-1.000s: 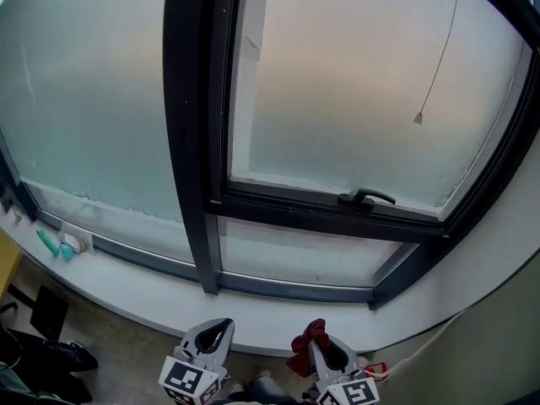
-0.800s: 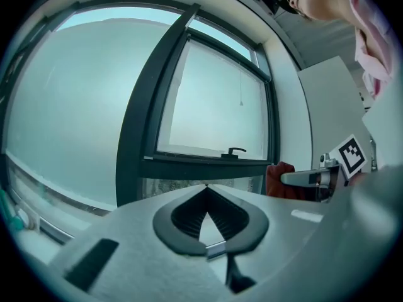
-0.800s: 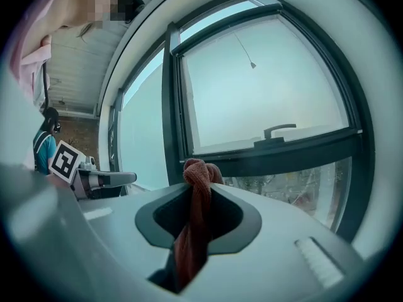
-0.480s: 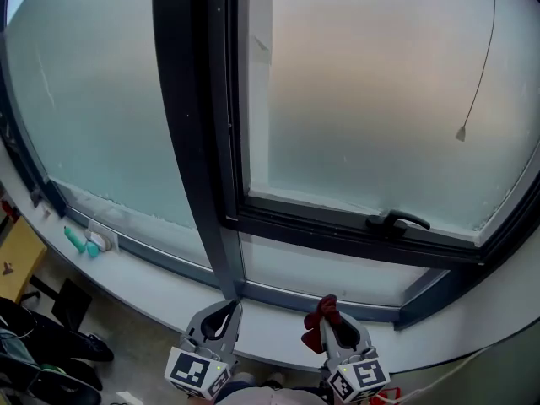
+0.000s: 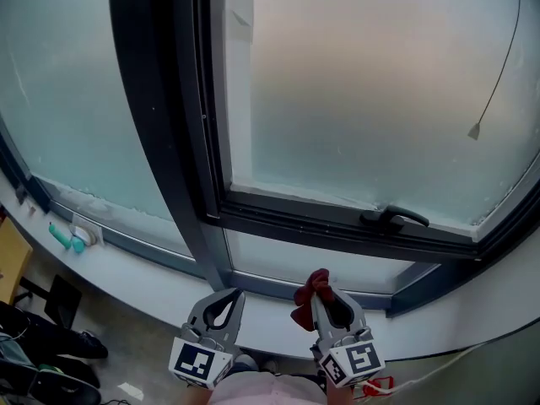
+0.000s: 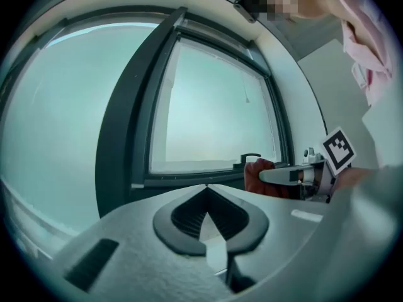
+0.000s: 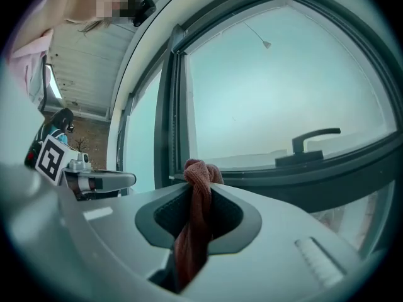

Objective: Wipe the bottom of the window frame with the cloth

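Red cloth [image 7: 203, 172] between tips of right claw [image 7: 199, 192]

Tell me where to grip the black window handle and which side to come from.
Take the window handle by its lever bar, near the free right end. It lies level along the bottom rail and stands off it, so come straight in from the room side, pinching top and bottom.

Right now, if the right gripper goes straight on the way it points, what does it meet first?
Probably the lower rail of the frame, beside the mullion. The cloth clamped in the right gripper would touch first. Depth is unclear.
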